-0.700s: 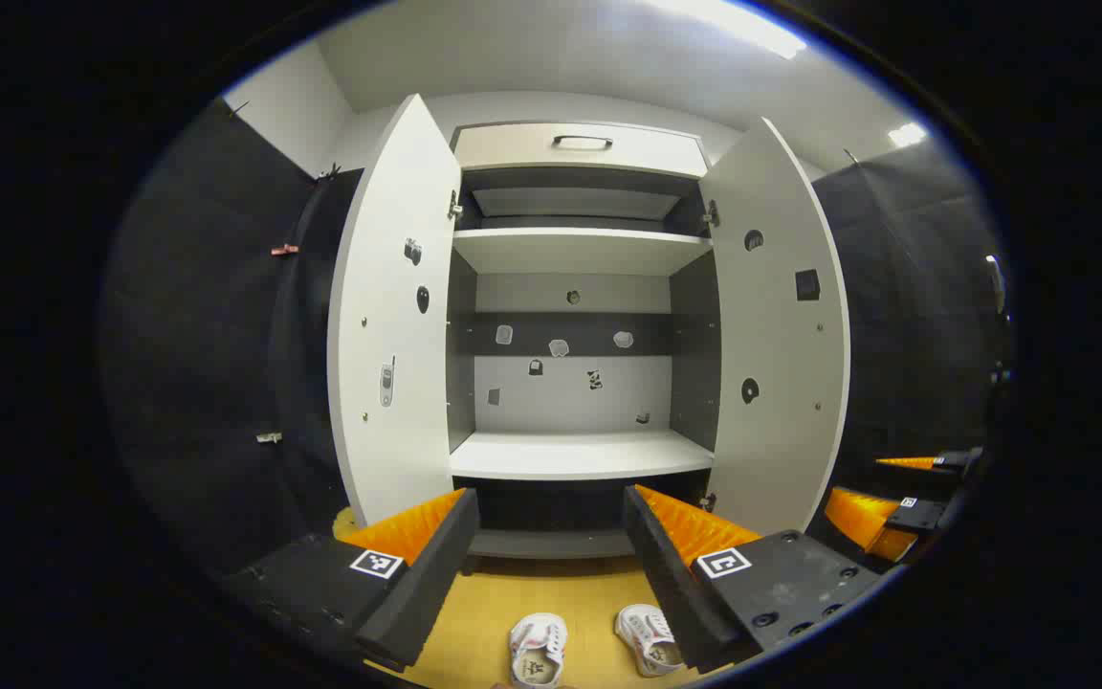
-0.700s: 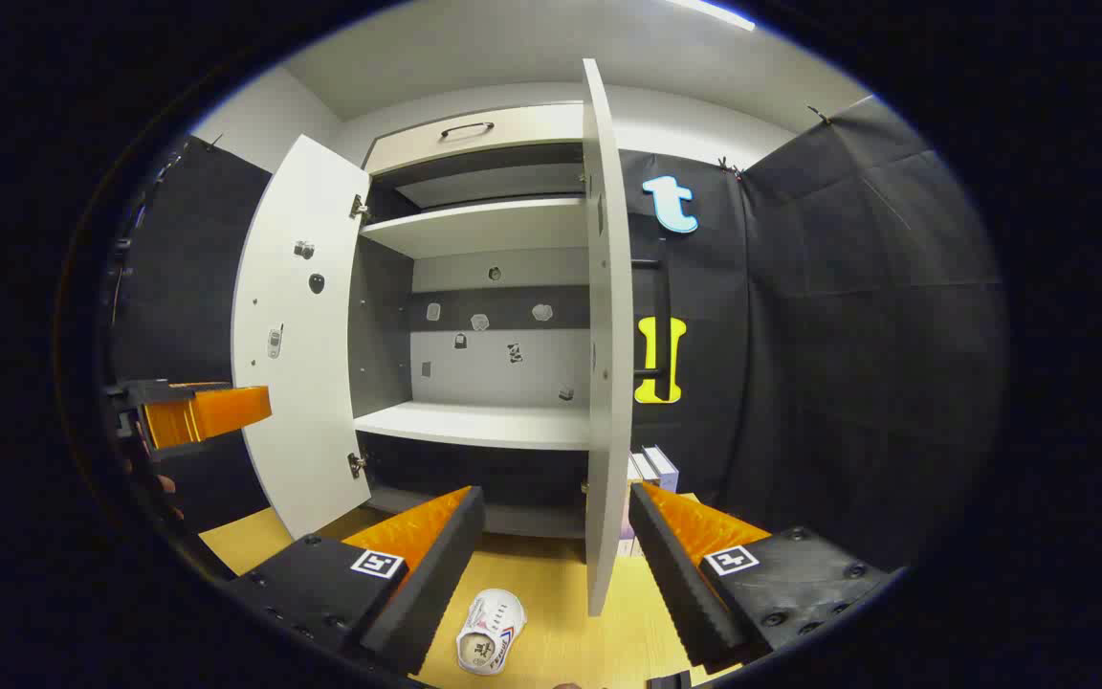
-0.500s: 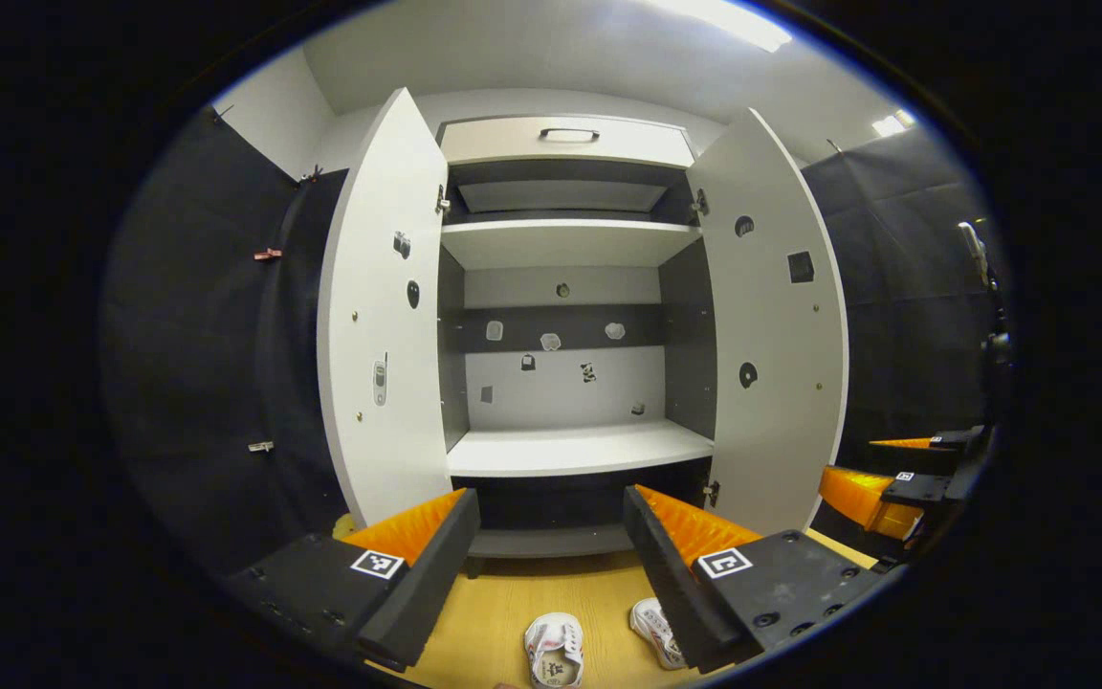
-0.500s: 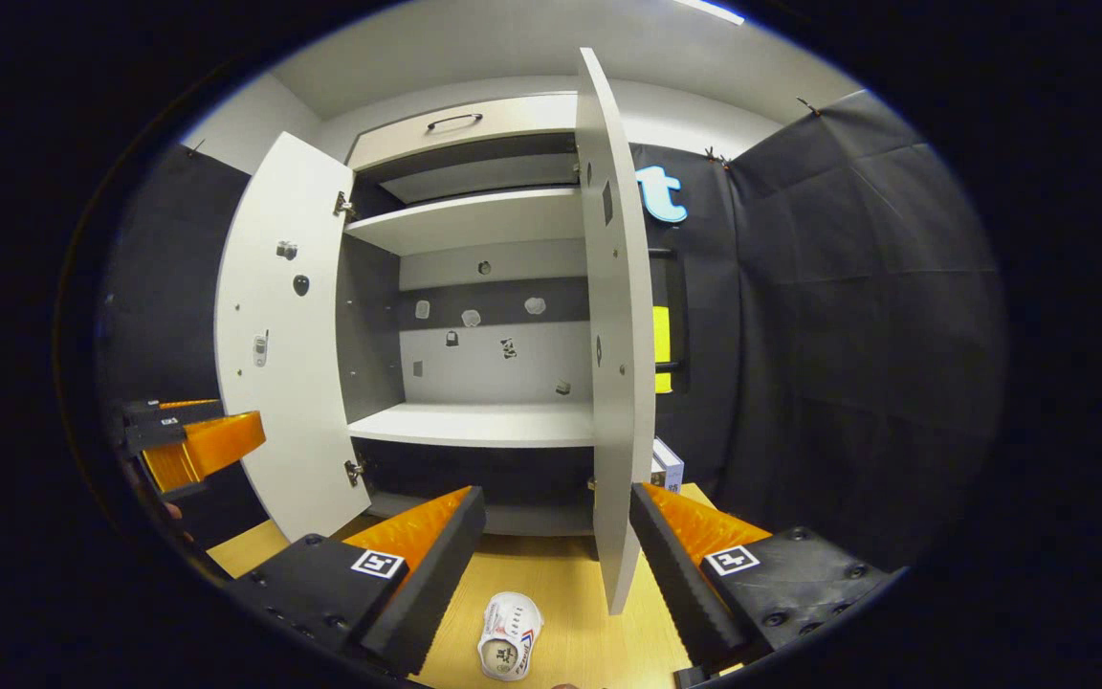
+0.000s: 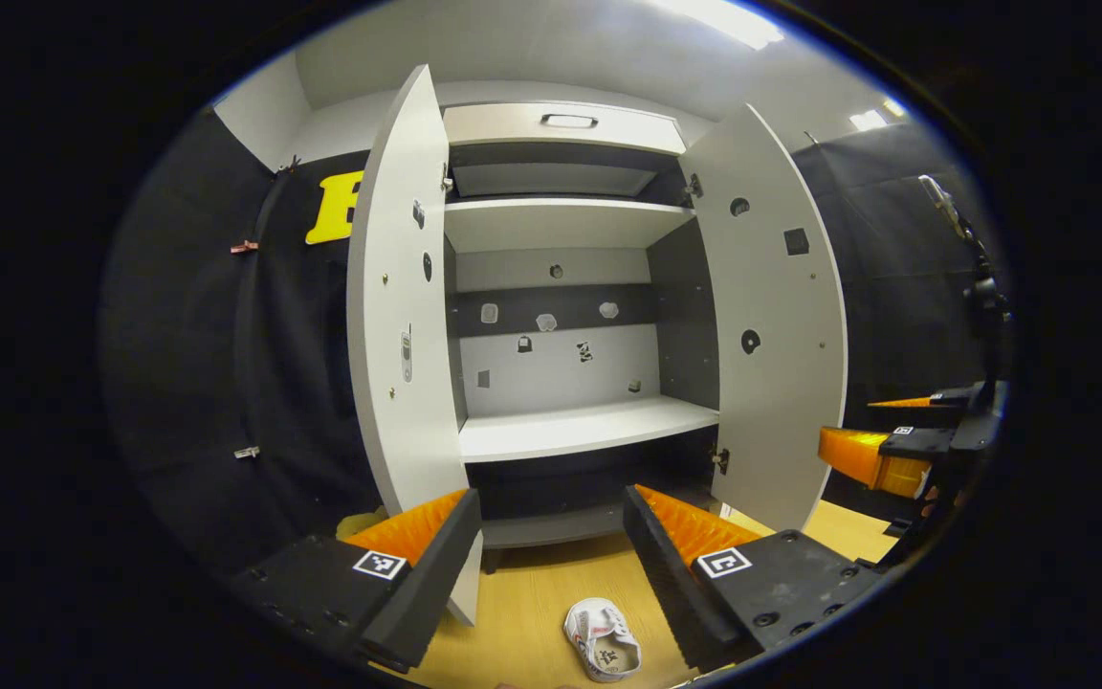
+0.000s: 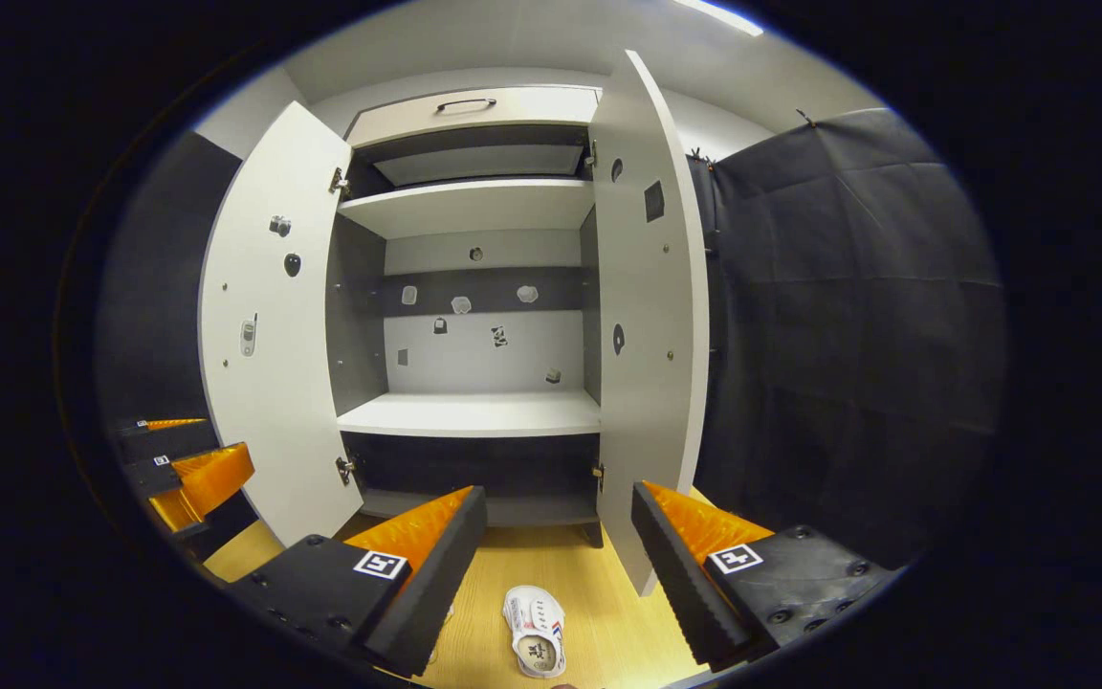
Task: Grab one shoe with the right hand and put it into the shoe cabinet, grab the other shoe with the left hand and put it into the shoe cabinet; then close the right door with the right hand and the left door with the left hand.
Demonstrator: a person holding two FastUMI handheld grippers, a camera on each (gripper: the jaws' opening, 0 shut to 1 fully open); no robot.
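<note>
Holding both claws wide apart and empty, we are facing the cabinet [image 5: 561, 287] with nothing yet picked up, so we judge that we are at the very first step: reaching for a shoe with the right claw [image 6: 559, 536]

In the right gripper view a shoe [image 6: 535, 643] is lying on the floor [image 6: 599, 612] just below and between our fingers, toe toward the cabinet, apart from both of them. In the left gripper view the left claw [image 5: 551, 536] is hanging open above the floor too, with a shoe [image 5: 602, 641] lying just beside its right finger; we cannot tell whether it is the same shoe or its pair

Both doors are standing open: the left door [image 5: 406, 316] and the right door [image 5: 771, 325] are framing a bare lower shelf [image 5: 589, 428], which looks ready to take the shoes. The other claw [image 5: 881, 457] is waiting near the right door

As we see it, the next move is calling for lowering the right claw and tilting it down so the fingers are straddling the shoe across its sides, then closing on it before lifting it to the shelf, keeping clear of the right door's edge
</note>
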